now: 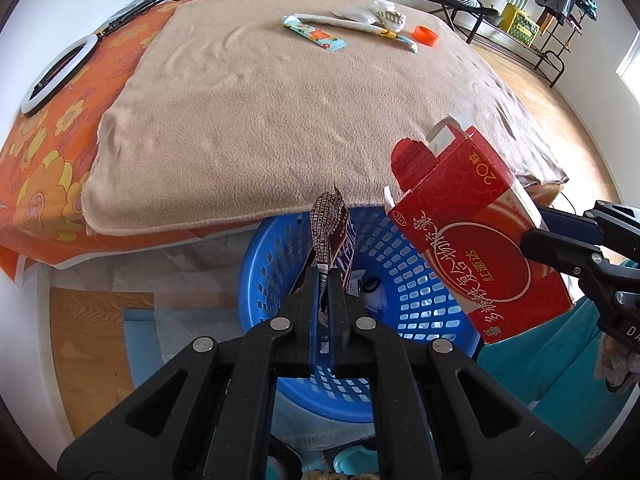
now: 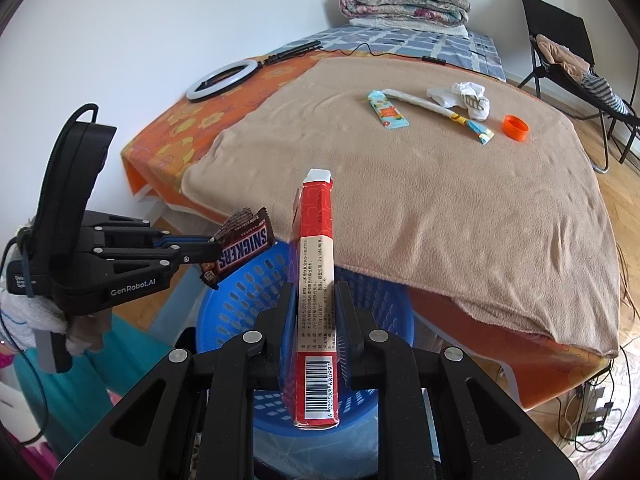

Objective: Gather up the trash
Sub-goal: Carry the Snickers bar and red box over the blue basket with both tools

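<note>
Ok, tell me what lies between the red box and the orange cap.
Only bare tan blanket lies between the red box and the orange cap; the right wrist view shows it.

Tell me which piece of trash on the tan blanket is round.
The orange cap, at the right end of the group. The two wrappers beside it are long and flat, and the white tissue is crumpled.
</note>
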### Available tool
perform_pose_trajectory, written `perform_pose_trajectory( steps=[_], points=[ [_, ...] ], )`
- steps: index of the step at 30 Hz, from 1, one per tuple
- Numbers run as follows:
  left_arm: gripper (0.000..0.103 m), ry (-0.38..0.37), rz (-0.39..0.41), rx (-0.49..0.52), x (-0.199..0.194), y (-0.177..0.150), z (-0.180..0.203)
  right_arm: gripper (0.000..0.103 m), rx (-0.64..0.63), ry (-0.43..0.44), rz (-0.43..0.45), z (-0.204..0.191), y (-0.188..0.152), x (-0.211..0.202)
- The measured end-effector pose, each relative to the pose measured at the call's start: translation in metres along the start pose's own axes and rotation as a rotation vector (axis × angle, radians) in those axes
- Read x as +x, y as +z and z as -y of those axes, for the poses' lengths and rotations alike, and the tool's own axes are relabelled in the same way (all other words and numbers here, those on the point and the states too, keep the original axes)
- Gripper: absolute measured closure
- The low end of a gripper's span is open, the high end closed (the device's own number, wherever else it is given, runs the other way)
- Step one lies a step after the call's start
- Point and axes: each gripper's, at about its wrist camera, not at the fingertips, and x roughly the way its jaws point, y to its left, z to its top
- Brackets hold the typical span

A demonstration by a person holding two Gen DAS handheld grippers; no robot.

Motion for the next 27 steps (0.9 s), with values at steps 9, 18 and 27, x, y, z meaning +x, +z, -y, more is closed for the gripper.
perform_pose_trajectory(
  steps=[9, 18, 27],
  points=[
    [0.102, 0.005, -0.049, 0.002, 0.019, -0.011, -0.001, 0.086, -0.032, -0.012, -0.055, -0.006, -0.016, 0.017],
    [0.102, 0.008, -0.094, -0.004, 0.036, -0.016, -0.004, 0.086, -0.073, -0.022, -0.104, -0.010, -0.025, 0.035],
    [0.102, 0.022, -0.150, -0.018, 0.058, -0.020, -0.010, 0.086, -0.107, -0.040, -0.158, -0.012, -0.031, 0.055]
  ],
)
